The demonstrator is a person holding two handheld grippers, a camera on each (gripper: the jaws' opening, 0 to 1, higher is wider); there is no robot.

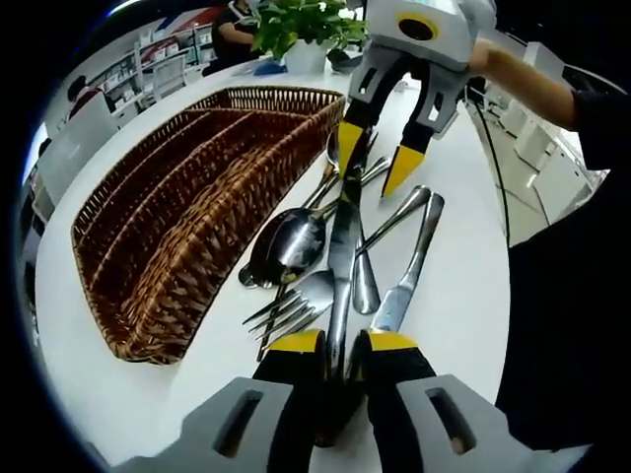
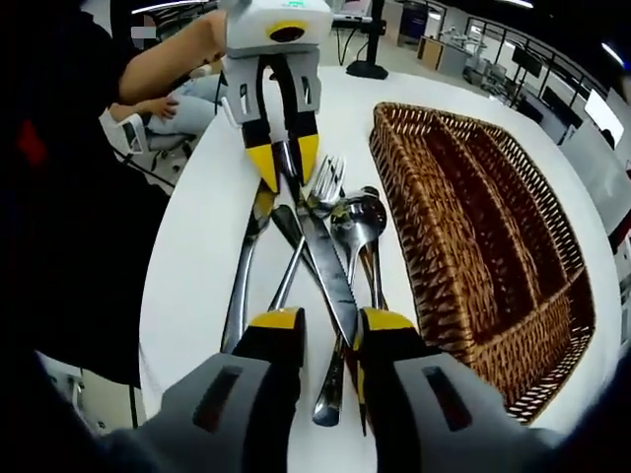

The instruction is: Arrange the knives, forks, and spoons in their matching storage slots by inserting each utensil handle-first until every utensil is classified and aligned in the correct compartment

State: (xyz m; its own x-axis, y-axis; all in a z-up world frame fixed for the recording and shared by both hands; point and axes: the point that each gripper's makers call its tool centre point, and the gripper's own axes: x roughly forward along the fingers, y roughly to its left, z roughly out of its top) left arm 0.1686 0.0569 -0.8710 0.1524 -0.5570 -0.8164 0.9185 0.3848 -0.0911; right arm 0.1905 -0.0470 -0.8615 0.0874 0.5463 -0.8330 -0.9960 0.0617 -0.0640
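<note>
A pile of steel cutlery lies on the white table beside a brown wicker basket with several long slots, all bare. One knife runs above the pile, and my left gripper is shut on its near end. My right gripper comes in from the top, open, with the knife's far end between its yellow fingertips. In the right gripper view the same knife passes between my open right gripper, and the left gripper clamps its far end. Spoons, a fork and a second knife lie underneath.
The basket sits right of the pile in the right gripper view, with the fork, spoons and second knife beside it. A potted plant stands behind the basket. A person's forearm reaches in. The table edge is close.
</note>
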